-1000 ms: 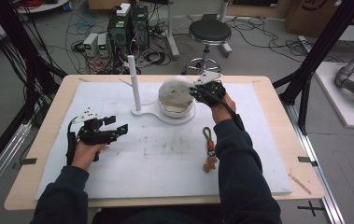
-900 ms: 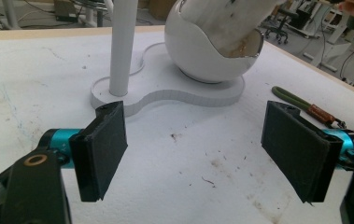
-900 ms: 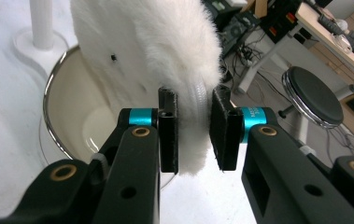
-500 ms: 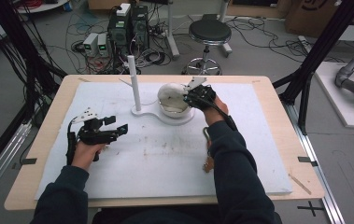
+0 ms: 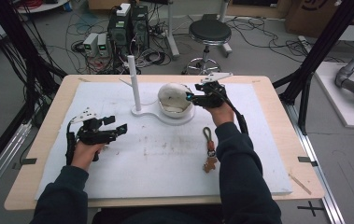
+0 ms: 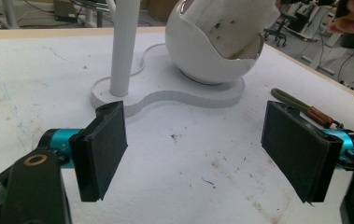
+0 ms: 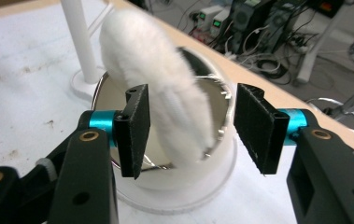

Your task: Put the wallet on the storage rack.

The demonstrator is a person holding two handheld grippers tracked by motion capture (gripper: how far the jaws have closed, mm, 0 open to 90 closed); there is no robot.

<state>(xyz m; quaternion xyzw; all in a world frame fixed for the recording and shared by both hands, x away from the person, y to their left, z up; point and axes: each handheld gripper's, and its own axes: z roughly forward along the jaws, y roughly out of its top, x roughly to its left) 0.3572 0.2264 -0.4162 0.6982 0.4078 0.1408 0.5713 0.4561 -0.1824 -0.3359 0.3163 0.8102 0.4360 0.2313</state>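
At table centre-back, right gripper (image 5: 189, 96) up against bowl (image 5: 174, 100), jaws wide apart, nothing clamped. Seen from right gripper view (image 7: 191, 126), white fluffy pad (image 7: 158, 79) sits between the jaws, leaning in bowl (image 7: 165, 154) mouth, upper end sticking out past rim; left jaw just beside pad, touching or not — can't tell; right jaw clear of it. Pad blurred, edges soft.

Front-left on mat (image 5: 165, 158), left gripper (image 5: 118, 127) held low, jaws wide, empty, pointing toward bowl. From left gripper view (image 6: 193, 154): both jaws well apart over bare mat (image 6: 179, 186), bowl (image 6: 207, 51) ahead on white base (image 6: 174, 95), post (image 6: 123, 46) rising from same base, left of bowl. Pad (image 6: 230, 21) showing in bowl opening w/ dark specks on it.

Keychain (image 5: 208, 149) lying on mat near right forearm, apart from both grippers; its cord end (image 6: 300, 105) visible at right in left gripper view, rest cut off behind right jaw.

Hidden / unclear: bowl interior mostly covered by pad; post top cut off in both gripper views; right hand (image 6: 352, 21) w/ its gripper cut off at top-right corner of left gripper view. Mat stained, small dark flecks. Stool (image 5: 209, 32) and boxes w/ cables (image 5: 128, 28) on floor behind table.
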